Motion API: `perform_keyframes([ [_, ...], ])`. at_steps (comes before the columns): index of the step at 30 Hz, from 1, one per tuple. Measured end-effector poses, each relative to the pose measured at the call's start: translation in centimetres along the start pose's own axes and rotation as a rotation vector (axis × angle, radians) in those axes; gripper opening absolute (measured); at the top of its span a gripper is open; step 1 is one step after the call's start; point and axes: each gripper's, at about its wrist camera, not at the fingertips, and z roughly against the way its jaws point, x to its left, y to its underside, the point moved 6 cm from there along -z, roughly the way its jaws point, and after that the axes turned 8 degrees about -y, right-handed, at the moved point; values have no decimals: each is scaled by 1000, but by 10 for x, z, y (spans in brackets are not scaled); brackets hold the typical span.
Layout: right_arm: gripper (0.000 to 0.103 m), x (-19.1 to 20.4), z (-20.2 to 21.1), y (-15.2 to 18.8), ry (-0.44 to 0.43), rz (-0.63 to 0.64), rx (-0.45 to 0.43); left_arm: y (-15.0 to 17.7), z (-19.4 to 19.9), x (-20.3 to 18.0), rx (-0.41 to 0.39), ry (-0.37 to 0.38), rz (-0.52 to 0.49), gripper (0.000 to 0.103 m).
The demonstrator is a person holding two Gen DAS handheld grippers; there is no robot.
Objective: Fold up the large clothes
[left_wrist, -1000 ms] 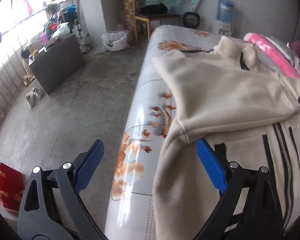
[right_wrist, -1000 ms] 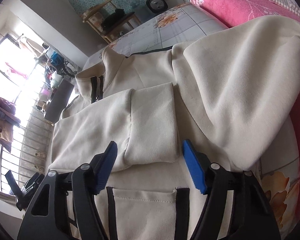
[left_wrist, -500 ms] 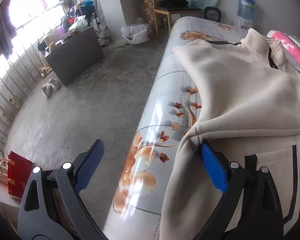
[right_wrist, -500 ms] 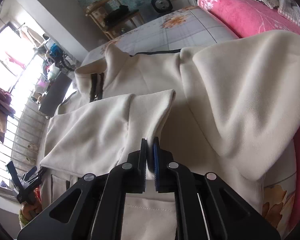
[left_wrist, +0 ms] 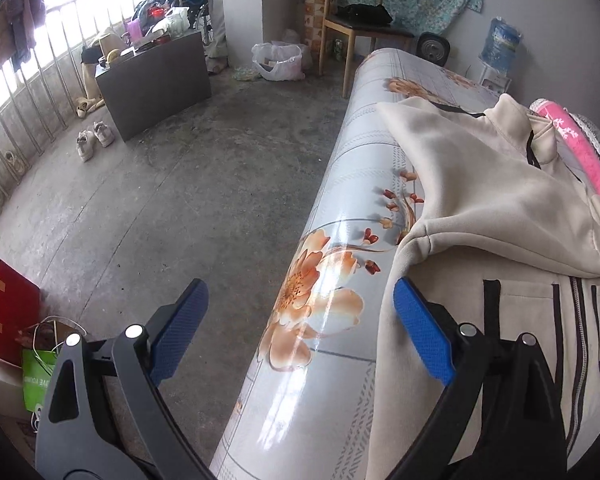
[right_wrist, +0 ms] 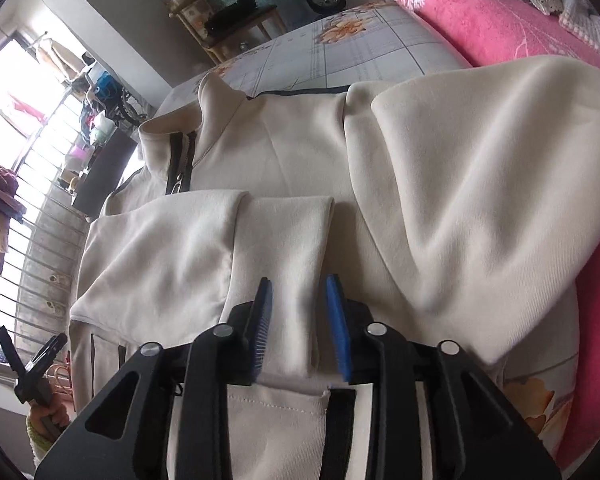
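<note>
Cream jacket [right_wrist: 440, 200]: spread flat on the bed [left_wrist: 340, 300], collar toward the far end, dark zip and pocket trim showing.
Bed: glossy grey floral cover, pink blanket [right_wrist: 500, 28] along its far side.
Sleeve cuff [right_wrist: 284, 248]: folded across the jacket's chest, lying between the right jaws.
Right gripper [right_wrist: 300, 320]: jaws have just been opening, parted narrowly astride the cuff, pads not pressing.
Left gripper [left_wrist: 300, 324]: jaws wide apart, empty, at the bed edge beside the jacket's hem.
</note>
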Motion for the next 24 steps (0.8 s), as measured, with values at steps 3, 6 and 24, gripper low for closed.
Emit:
perform_keyframes([
  [3, 31, -4, -16, -9, 10, -2, 26, -4, 12, 2, -28, 25, 23, 87],
  [6, 21, 0, -23, -11, 36, 43, 22, -20, 23, 1, -67, 52, 62, 79],
  [24, 5, 39, 10, -44, 114, 261, -150, -140, -110, -122, 116, 160, 5, 9],
])
